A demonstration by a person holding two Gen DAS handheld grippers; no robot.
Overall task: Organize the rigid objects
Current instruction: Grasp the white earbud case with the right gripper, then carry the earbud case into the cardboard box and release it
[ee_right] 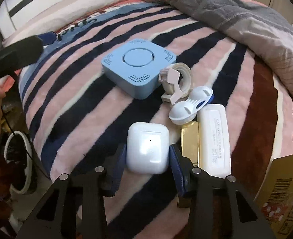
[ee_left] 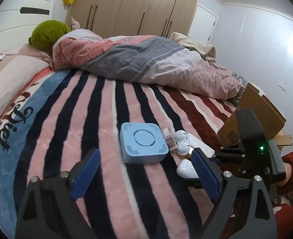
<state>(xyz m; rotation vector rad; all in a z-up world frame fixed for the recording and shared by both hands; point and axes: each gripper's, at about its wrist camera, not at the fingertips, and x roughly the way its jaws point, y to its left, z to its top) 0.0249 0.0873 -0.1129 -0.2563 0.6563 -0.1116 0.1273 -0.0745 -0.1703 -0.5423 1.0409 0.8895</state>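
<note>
A white earbud case lies on the striped blanket between the fingers of my right gripper, which close on its two sides. It also shows in the left wrist view. Beyond it lie a blue square box, a tape dispenser, a white two-cup holder, a gold bar and a white flat case. My left gripper is open and empty, hovering just in front of the blue box.
A cardboard box stands at the bed's right edge and shows in the right wrist view. A bunched quilt and green pillow lie further back. The bed edge drops off at the left in the right wrist view.
</note>
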